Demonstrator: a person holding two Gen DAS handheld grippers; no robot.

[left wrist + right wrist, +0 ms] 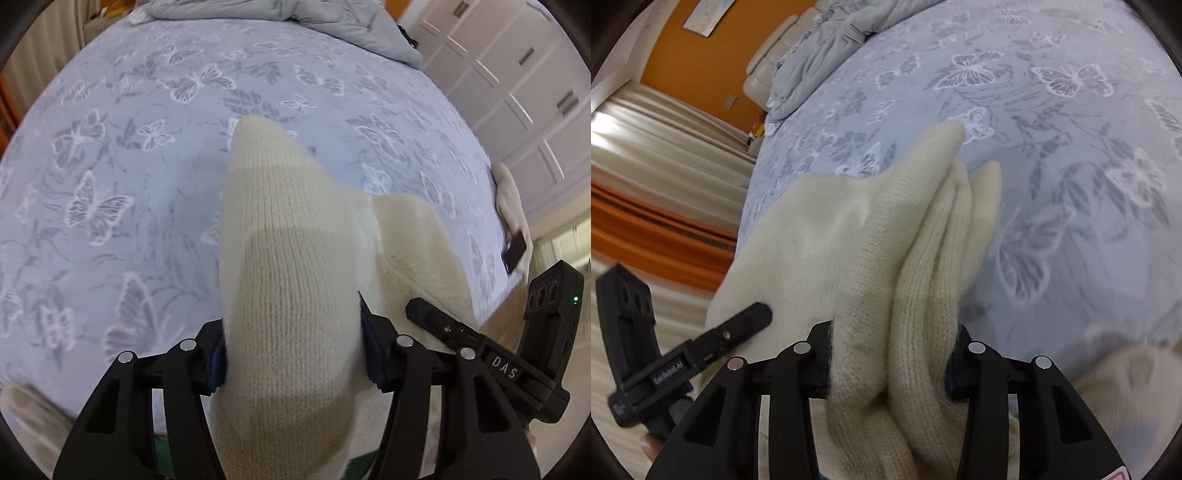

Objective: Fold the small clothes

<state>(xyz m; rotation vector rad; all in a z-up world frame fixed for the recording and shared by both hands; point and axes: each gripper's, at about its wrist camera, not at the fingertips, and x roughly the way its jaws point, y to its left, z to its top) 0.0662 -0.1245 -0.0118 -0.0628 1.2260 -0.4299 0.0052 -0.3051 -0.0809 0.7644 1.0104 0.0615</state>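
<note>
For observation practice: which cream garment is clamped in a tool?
The ribbed knit, in left tool and right tool; the other cream cloth lies free at bed's edge.

Pale blue bedsheet [110, 229] with white and grey butterfly print covers the bed. Rumpled grey duvet [332, 18] bunched at the far end. White panelled wardrobe doors [517, 96] beside the bed. Dark phone-like object [515, 253] near the bed edge. Orange wall [687, 62], cream curtains [665, 147], padded cream headboard [775, 48].
</note>
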